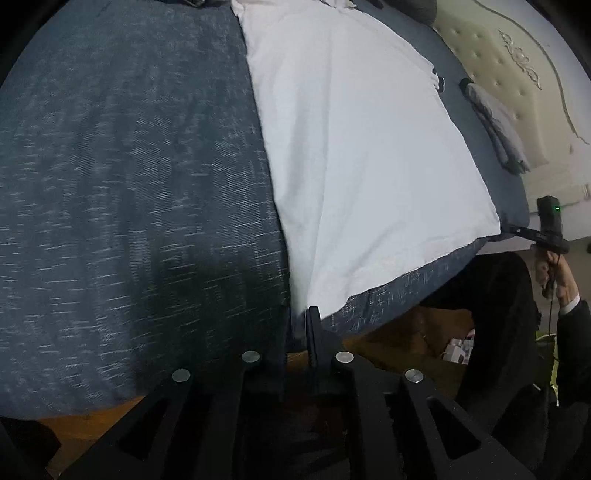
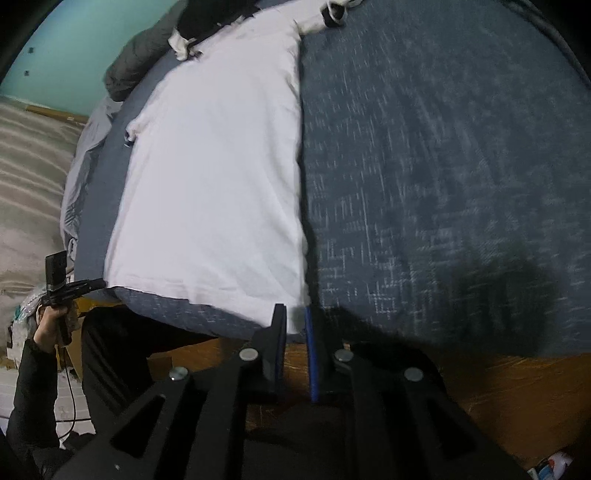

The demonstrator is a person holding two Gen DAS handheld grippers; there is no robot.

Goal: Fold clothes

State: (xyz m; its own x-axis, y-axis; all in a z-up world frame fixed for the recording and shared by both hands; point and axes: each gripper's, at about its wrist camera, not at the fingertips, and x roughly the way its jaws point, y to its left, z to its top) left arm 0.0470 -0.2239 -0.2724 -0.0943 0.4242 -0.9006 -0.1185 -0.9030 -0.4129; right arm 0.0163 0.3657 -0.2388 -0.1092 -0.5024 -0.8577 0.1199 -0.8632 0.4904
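A white shirt point(image 1: 362, 147) point(image 2: 214, 166) lies flat and lengthwise on the blue-grey bedspread point(image 1: 129, 184) point(image 2: 443, 166), with its hem at the near bed edge. In the left wrist view my left gripper point(image 1: 297, 321) is shut on one hem corner, the white cloth tapering down between its fingers. The right wrist view shows my right gripper point(image 2: 293, 319) shut on the other hem corner, white cloth between the black finger and the blue pad. Each view also shows the other gripper point(image 1: 515, 232) point(image 2: 98, 285) at the far hem corner, held by a hand. A dark-trimmed cuff point(image 2: 334, 14) lies at the far end.
A folded grey garment point(image 1: 495, 129) lies by the cream tufted headboard point(image 1: 517, 74). A dark grey jacket point(image 2: 140, 55) and pale grey cloth point(image 2: 81, 166) sit along the bed's other side. The person's dark trousers point(image 1: 495, 295) stand against the bed edge, above wooden floor point(image 2: 517, 398).
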